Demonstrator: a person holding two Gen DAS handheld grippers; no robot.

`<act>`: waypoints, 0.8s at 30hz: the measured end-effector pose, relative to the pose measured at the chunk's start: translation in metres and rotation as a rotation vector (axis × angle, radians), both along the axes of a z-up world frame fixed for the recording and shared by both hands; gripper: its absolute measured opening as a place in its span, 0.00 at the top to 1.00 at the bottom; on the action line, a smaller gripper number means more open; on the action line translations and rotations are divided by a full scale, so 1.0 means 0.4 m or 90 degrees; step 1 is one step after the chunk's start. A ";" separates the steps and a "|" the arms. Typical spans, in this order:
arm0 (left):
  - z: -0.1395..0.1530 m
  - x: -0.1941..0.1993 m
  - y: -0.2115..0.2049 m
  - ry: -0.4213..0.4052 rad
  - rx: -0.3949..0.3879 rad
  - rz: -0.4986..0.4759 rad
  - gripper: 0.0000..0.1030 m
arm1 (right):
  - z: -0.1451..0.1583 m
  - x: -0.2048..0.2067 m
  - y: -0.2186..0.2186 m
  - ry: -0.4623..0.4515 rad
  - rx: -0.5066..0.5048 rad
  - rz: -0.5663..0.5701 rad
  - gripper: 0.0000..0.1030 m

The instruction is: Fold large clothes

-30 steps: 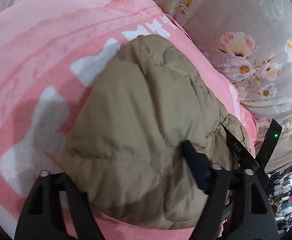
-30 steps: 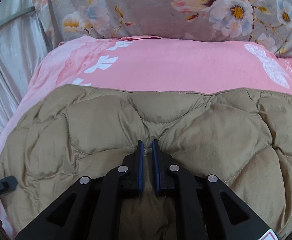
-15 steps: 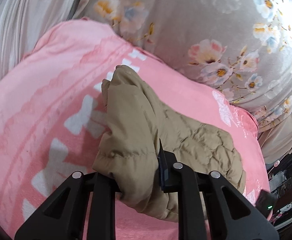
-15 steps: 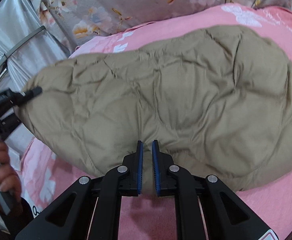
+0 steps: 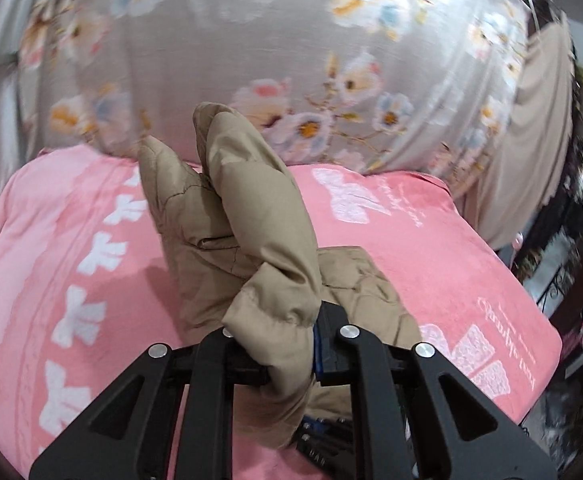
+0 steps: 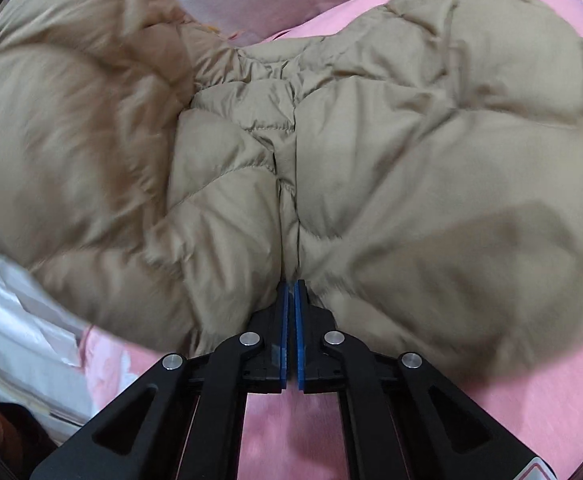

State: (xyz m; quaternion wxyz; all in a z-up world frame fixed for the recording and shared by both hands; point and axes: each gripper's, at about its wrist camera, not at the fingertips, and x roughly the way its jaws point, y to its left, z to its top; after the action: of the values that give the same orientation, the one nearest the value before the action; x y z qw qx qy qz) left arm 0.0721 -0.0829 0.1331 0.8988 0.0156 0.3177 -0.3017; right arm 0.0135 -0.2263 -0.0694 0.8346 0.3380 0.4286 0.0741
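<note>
Jacket: we find the tan quilted jacket [image 5: 251, 240] lifted over the pink blanket [image 5: 431, 264], long axis toward its far edge.
Left gripper [image 5: 279, 352]: jaws clamped on jacket.
Right gripper [image 6: 291, 300]: jaws pinching the jacket hem.

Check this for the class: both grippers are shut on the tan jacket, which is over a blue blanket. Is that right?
One detail is wrong: the blanket is pink, not blue, as the left wrist view shows. The left gripper and right gripper are both shut on the tan jacket.
</note>
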 end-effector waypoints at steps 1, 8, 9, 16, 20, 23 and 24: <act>0.000 0.001 -0.044 0.001 0.008 -0.017 0.87 | 0.015 -0.025 -0.015 -0.001 -0.006 -0.011 0.98; -0.079 0.012 -0.244 0.074 0.048 -0.082 0.86 | 0.073 -0.166 -0.166 0.028 -0.102 -0.123 0.98; -0.097 0.013 -0.270 0.086 0.055 -0.087 0.87 | 0.076 -0.184 -0.188 0.034 -0.112 -0.140 0.98; -0.255 0.027 -0.404 0.173 0.121 -0.096 0.85 | 0.085 -0.232 -0.289 0.069 -0.164 -0.216 0.97; -0.306 0.013 -0.431 0.189 0.152 -0.080 0.82 | 0.093 -0.237 -0.304 0.078 -0.182 -0.232 0.95; -0.322 0.002 -0.446 0.185 0.172 -0.071 0.80 | 0.094 -0.238 -0.319 0.080 -0.181 -0.236 0.93; -0.326 0.003 -0.451 0.184 0.177 -0.069 0.79 | 0.085 -0.240 -0.340 0.080 -0.180 -0.236 0.92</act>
State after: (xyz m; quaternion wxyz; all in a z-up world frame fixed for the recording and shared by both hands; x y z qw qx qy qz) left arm 0.0731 -0.2632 0.0029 0.8154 0.1129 0.4807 -0.3023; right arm -0.0826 -0.3624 -0.0352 0.8447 0.2946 0.4163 -0.1624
